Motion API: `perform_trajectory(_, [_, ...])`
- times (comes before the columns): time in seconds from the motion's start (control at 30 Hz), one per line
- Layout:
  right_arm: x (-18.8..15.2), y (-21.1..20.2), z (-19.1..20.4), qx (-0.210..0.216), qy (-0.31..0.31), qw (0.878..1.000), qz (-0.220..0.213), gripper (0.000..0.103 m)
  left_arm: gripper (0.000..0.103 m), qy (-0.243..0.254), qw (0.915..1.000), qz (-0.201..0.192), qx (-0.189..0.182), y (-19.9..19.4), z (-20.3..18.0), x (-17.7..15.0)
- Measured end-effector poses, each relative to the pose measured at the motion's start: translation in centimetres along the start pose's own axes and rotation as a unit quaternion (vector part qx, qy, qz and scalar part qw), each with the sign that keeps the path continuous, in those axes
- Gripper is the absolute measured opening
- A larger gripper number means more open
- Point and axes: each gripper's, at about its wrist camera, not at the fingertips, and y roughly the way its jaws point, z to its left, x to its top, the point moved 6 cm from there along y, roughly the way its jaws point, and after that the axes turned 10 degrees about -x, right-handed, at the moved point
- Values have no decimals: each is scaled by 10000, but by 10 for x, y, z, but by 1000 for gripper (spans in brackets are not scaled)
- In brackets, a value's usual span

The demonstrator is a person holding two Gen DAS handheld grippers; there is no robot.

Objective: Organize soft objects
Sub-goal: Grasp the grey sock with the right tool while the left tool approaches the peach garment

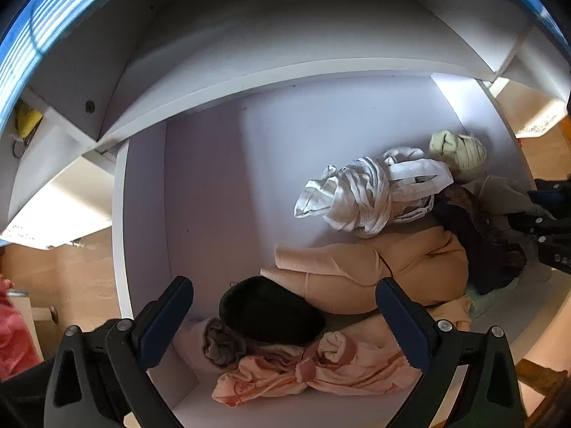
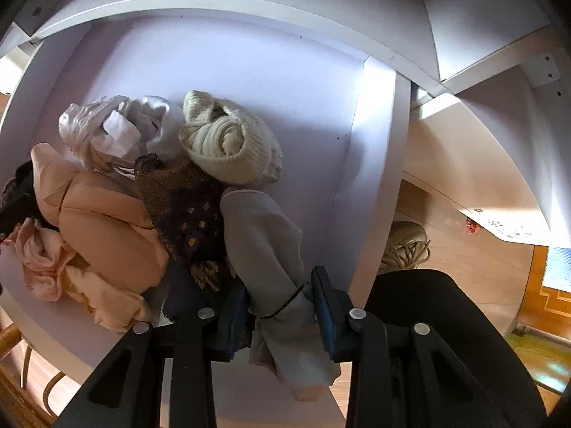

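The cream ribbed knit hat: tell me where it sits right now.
The cream ribbed knit hat lies at the back of the white shelf compartment, between the crumpled white cloth bundle and the right side wall, just behind the dark brown patterned knit.

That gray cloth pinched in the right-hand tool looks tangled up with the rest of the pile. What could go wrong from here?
1. The right gripper has its jaws shut on the gray cloth, which lies against the dark knit piece. Lifting may drag that along.
2. The cream knit hat rests at the cloth's far end and could roll away.
3. The grip sits near the cloth's tied end, so the long loose part may sweep the pile.
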Motion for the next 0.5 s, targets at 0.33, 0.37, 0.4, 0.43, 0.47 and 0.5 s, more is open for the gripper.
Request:
perform_trajectory(0.33, [2, -2, -19, 180, 377, 9991, 85, 34, 103, 713, 9969, 264, -183, 22, -37, 2])
perform_trajectory(0.37, [2, -1, -18, 184, 370, 9991, 93, 34, 103, 805, 9962, 294, -165, 25, -40, 2])
perform_trajectory(0.4, [2, 0, -18, 186, 363, 9991, 106, 34, 103, 860, 9957, 298, -181, 27, -42, 2])
perform_trajectory(0.43, [2, 0, -17, 195, 358, 9991, 124, 34, 103, 914, 9951, 299, -213, 29, -44, 3])
perform_trajectory(0.47, [2, 1, -17, 215, 367, 9990, 139, 34, 103, 982, 9943, 295, -274, 31, -46, 5])
perform_trajectory(0.5, [2, 4, -18, 227, 371, 9990, 139, 34, 103, 1027, 9937, 296, -338, 32, -46, 7])
